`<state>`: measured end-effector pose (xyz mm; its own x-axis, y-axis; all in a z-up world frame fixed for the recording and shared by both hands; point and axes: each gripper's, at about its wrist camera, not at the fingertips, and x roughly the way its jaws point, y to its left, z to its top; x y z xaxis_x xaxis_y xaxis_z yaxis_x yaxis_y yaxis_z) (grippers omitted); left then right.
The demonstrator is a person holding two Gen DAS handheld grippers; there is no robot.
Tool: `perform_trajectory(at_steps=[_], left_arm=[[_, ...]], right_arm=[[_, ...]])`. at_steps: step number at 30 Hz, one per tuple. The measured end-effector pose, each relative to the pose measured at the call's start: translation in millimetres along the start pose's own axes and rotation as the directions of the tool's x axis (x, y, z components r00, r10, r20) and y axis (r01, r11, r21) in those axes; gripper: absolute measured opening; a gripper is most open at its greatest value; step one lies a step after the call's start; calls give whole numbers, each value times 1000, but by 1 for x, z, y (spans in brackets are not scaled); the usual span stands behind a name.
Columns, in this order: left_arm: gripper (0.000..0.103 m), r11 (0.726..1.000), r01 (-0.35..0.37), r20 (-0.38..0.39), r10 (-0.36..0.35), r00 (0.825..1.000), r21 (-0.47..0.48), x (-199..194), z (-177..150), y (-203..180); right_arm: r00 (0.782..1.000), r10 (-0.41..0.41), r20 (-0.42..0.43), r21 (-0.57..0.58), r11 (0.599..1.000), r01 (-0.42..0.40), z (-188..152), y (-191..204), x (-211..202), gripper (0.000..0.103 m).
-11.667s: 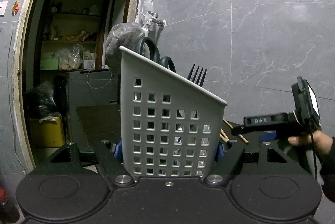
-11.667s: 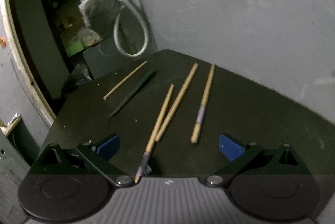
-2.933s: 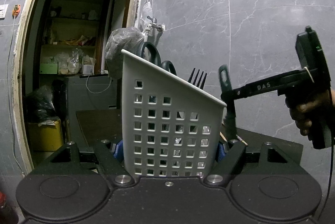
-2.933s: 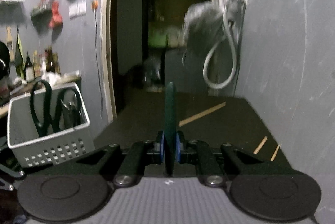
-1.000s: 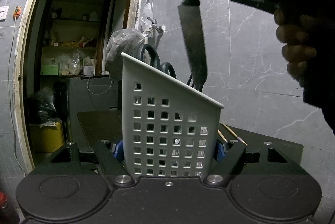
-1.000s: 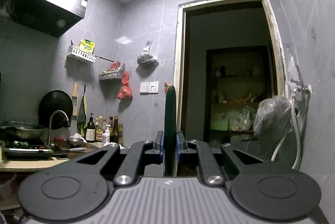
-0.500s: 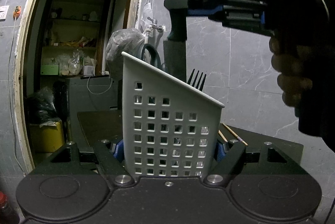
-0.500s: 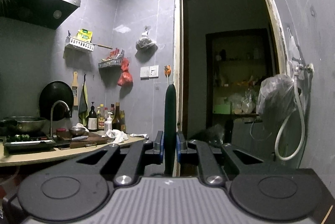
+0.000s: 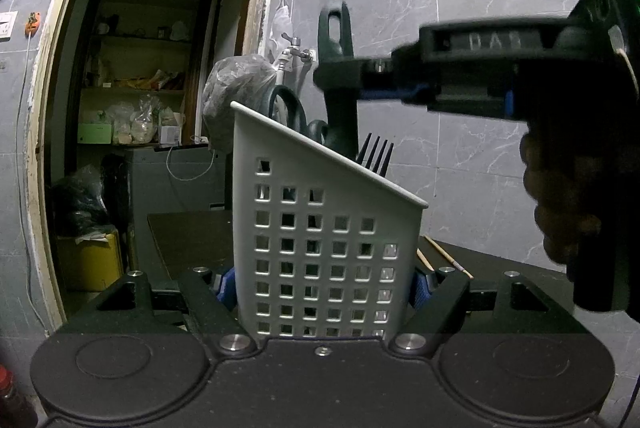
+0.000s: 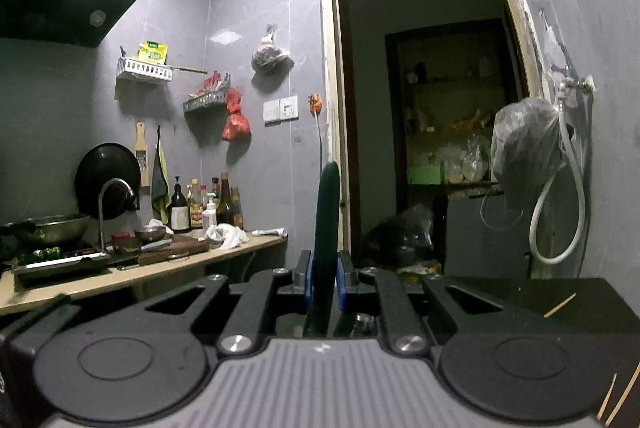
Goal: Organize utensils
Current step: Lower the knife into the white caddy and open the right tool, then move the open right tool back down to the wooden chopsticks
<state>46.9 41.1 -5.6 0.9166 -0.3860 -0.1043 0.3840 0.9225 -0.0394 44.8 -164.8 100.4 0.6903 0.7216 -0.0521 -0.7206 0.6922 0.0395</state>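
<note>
My left gripper (image 9: 322, 284) is shut on a grey perforated utensil basket (image 9: 320, 232), holding it upright over a dark table (image 9: 188, 236). Scissors (image 9: 286, 105) and a black fork (image 9: 376, 153) stick out of the basket. My right gripper (image 9: 340, 77) reaches in from the right above the basket, shut on the dark green handle of a knife (image 9: 338, 95). The knife hangs upright with its blade hidden inside the basket. In the right wrist view the knife handle (image 10: 326, 228) stands between the blue pads of the right gripper (image 10: 322, 282).
Wooden chopsticks (image 9: 444, 256) lie on the table behind the basket; more chopsticks (image 10: 560, 304) show at the right. A tap with a hose and a plastic bag (image 10: 524, 151) hangs on the tiled wall. An open doorway (image 9: 140, 107) and a cluttered counter (image 10: 132, 264) are beyond.
The right gripper has come down with the knife. The blade, bare above the rim a second ago, has sunk into the basket, so only the handle shows. The basket stayed still.
</note>
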Motion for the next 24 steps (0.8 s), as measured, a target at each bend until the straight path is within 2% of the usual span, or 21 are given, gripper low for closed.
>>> perform_trajectory(at_steps=[4,5,6,8,10,13,15,20,24], left_arm=[[78,1000,1,-1,-1,1000,-5,1,-1,1],[78,1000,1,-2,-1,1000,-5,1,0,1],[78,1000,1,-2,-1,1000,-3,1,0,1],[78,1000,0,-3,0,1000,-2,2,1,1],[78,1000,0,-1,0,1000,1,1,1,1],[78,1000,-1,-3,1,1000,-1,3,0,0],[78,1000,-1,-2,1,1000,-1,3,0,0],[78,1000,-8,-3,8,1000,3,2,1,-2],[78,1000,-9,-1,9,1000,4,2,0,-4]], right_arm=[[1000,3,-30,-3,1000,-3,-10,-1,2,17],[999,2,-34,-4,1000,-2,-12,-1,3,24],[999,0,-38,-4,1000,0,-15,-1,3,35],[999,4,-34,6,1000,-4,-19,-3,1,48],[1000,22,-18,27,999,-21,-22,-5,-3,56],[998,49,27,39,998,-50,-28,-3,-12,76],[996,64,55,17,998,-65,-30,2,-17,96],[991,105,86,-37,994,-103,-24,12,-18,97],[987,82,139,-18,997,-80,-16,10,-21,102]])
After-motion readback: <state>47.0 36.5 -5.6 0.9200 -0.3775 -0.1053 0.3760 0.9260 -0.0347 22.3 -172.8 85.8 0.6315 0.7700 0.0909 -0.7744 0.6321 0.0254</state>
